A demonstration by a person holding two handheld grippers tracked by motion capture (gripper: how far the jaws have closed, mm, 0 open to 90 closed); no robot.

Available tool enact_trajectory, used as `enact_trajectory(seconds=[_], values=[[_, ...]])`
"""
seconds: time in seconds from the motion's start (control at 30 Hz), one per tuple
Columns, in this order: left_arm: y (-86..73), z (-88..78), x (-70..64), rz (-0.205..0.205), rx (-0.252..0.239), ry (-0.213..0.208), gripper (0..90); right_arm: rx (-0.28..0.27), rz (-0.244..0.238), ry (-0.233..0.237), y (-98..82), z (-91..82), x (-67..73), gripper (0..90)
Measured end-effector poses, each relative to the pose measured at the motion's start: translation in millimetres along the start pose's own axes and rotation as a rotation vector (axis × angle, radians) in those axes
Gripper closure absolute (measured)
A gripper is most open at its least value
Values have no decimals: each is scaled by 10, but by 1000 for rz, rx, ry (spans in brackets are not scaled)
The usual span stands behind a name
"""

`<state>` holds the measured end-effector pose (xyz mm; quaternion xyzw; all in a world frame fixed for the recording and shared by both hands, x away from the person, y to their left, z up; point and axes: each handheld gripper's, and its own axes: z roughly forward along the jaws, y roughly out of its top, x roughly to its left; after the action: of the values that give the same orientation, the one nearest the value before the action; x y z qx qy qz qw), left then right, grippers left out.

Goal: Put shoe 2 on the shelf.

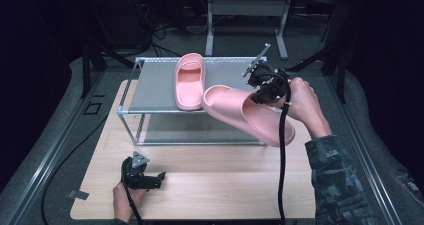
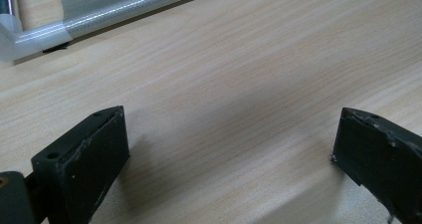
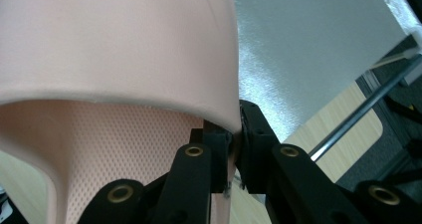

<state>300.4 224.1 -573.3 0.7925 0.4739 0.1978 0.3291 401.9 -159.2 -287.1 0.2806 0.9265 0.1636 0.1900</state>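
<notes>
Carrying the second pink slipper (image 1: 250, 114) toward the rack (image 1: 150, 80), held in the air at about 3 o'clock of the rack's front edge, toe end over the top shelf and heel hanging out over the tabletop (image 1: 200, 185). Pinching the slipper's strap between the pressed-together jaws of the right gripper (image 1: 264, 92); in the right gripper view the jaws are clamping the strap's edge (image 3: 219, 109), with the grey shelf beyond. Sitting already on the top shelf, the first slipper (image 1: 190, 80), at 10 o'clock of the carried one, toe pointing away from the person. Resting low on the tabletop at 7 o'clock, the left gripper (image 1: 155, 179), jaws spread wide over bare wood and holding nothing. Judging the step as the placing of the second slipper beside its mate. Calling next for swinging the heel round to line up parallel with the first slipper, lowering flat onto the shelf just to its right, then letting go without nudging the mate.
</notes>
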Motion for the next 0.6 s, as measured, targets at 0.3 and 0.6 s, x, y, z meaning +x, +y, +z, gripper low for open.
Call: enact_trajectory(seconds=[0.3, 0.6], values=[[1, -1, 1, 2, 0, 2, 8, 46, 99, -63, 142, 96, -101, 841], [1, -1, 0, 1, -1, 3, 9, 75, 184, -112, 279, 211, -204, 841]])
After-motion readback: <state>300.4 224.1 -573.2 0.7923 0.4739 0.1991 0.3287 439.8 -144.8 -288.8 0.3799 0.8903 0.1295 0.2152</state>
